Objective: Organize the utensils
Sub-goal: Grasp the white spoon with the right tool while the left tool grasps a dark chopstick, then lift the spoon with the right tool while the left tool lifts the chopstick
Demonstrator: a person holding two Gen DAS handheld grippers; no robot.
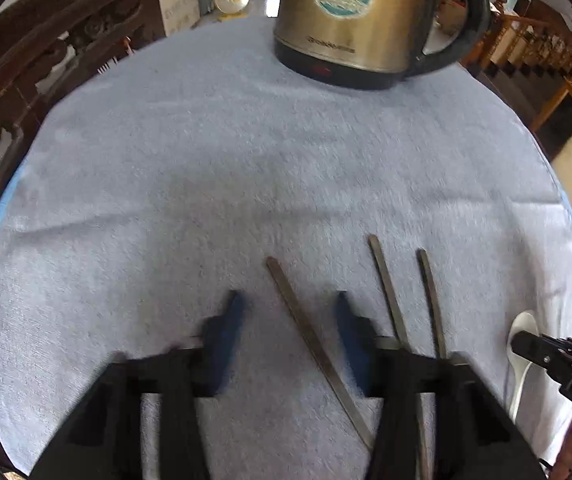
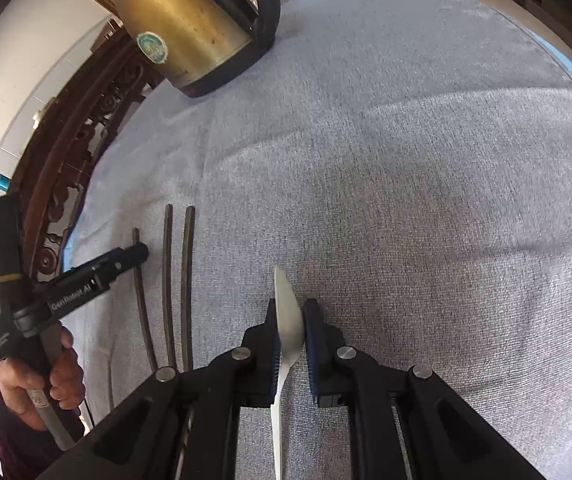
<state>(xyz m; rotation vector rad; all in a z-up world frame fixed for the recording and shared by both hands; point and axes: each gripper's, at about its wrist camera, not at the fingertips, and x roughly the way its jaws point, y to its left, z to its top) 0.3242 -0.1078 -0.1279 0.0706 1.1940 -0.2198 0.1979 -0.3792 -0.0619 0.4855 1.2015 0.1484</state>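
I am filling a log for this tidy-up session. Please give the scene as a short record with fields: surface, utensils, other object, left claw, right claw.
surface: grey-blue cloth over the table
utensils: three dark chopsticks flat on the cloth; one white spoon
other object: metal kettle at the far side
left claw: astride one chopstick, pads not touching it
right claw: shut on the white spoon
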